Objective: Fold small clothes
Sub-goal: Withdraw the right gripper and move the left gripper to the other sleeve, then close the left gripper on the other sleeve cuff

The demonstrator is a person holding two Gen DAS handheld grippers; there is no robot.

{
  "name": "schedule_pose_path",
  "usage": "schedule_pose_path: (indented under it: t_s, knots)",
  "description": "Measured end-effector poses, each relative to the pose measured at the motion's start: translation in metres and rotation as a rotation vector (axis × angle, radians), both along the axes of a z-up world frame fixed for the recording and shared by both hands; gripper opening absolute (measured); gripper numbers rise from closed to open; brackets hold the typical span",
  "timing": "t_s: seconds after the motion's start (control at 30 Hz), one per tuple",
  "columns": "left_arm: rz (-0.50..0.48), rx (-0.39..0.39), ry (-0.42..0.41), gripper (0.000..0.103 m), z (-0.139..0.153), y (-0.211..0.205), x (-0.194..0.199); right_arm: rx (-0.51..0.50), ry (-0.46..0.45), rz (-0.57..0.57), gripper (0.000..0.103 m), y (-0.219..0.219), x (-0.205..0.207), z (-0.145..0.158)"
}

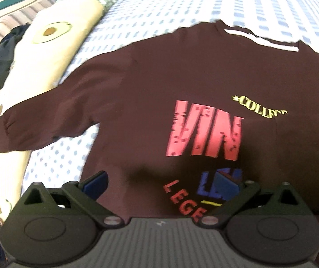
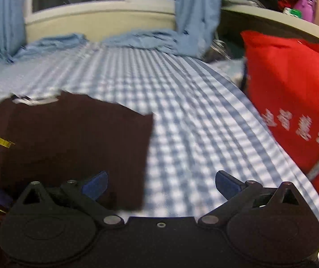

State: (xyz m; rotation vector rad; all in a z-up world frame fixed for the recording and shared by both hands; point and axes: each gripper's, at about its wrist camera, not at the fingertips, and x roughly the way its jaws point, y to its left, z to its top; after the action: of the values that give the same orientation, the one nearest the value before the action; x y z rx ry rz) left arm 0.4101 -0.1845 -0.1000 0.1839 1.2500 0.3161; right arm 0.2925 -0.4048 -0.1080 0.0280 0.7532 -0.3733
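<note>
A small dark maroon T-shirt [image 1: 150,84] with red, blue and yellow lettering lies on the blue-and-white checked bed sheet [image 1: 260,11]. Its left sleeve [image 1: 32,125] is spread out; its right side is folded over the front, covering part of the print. My left gripper [image 1: 162,183] is open and empty, just above the shirt's lower hem. In the right wrist view the shirt [image 2: 76,138] shows a straight folded right edge. My right gripper [image 2: 161,185] is open and empty, its left finger over the shirt's lower right corner and its right finger over the sheet [image 2: 193,116].
A cream pillow with avocado prints [image 1: 36,51] lies left of the shirt, under the sleeve end. A red bag with white characters [image 2: 293,102] stands at the bed's right edge. Light blue curtains [image 2: 195,11] and a window sill are at the far end.
</note>
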Motion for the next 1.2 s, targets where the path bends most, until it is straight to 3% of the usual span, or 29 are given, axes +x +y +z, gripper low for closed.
schedule_pose_path:
  t_s: [0.17,0.33,0.4,0.6,0.83,1.03,1.2]
  knots:
    - [0.045,0.015,-0.005,0.102,0.019,0.029,-0.017,0.087,-0.04,0.071,0.102,0.031,0.016,0.027]
    - [0.068,-0.039,-0.032,0.102,0.028,0.069,-0.029,0.29,0.047,0.118,0.102,0.061,0.039,0.039]
    - [0.076,-0.066,-0.048,0.102,0.029,0.09,-0.032,0.329,0.061,0.116,0.102,0.079,0.043,0.044]
    - [0.083,-0.111,-0.072,0.102,0.035,0.166,-0.038,0.28,0.141,0.104,0.102,0.151,0.056,0.069]
    - [0.1,-0.049,-0.093,0.102,0.037,0.259,-0.04,0.257,0.113,0.074,0.102,0.221,0.059,0.096]
    - [0.166,0.028,-0.125,0.102,0.037,0.32,-0.046,0.224,0.114,0.086,0.102,0.266,0.063,0.099]
    - [0.236,0.026,-0.129,0.102,0.034,0.36,-0.049,0.195,0.15,0.13,0.102,0.297,0.071,0.094]
